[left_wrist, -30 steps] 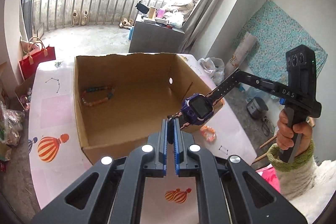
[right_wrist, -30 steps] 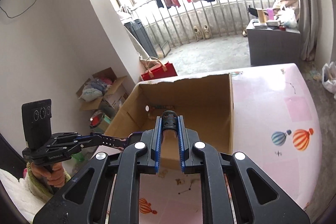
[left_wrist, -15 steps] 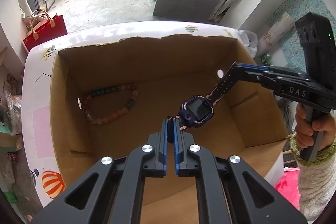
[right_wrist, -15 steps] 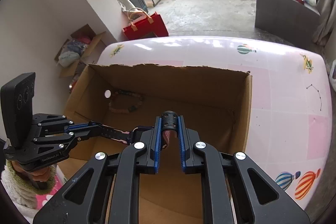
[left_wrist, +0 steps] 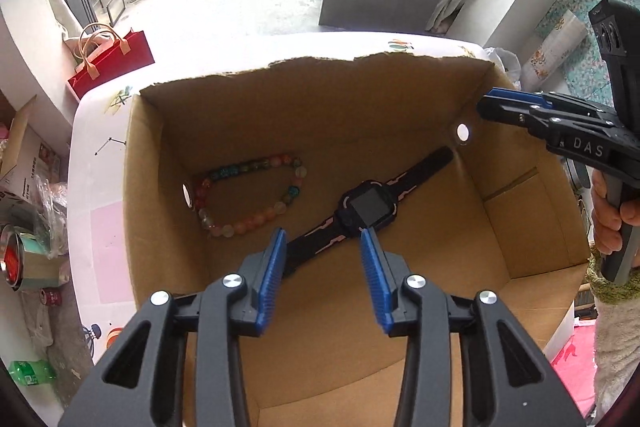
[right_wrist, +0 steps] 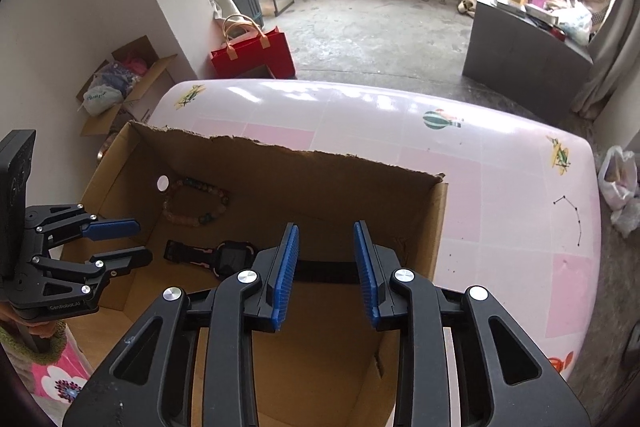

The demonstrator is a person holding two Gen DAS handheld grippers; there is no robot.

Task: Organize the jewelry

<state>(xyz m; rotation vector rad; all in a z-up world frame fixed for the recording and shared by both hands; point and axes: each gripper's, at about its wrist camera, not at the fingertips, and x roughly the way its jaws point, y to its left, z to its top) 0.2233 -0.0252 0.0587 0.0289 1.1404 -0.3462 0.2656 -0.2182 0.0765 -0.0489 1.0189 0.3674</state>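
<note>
A dark purple smartwatch with a black and pink strap lies flat on the floor of an open cardboard box. A bracelet of coloured beads lies left of it near the box's left wall. My left gripper hangs over the strap's near end, its jaws opening, the blue pads clear of the strap. My right gripper is above the other strap end, jaws also opening, touching nothing. From the right wrist I see the watch, the bracelet and the left gripper.
The box stands on a table with a pink patterned cloth. A red bag and a grey cabinet stand on the floor beyond. The right gripper hovers at the box's right wall.
Both grippers came forward over the box and tilted down with the watch stretched between them. Then both opened, and the watch now lies on the box floor.
</note>
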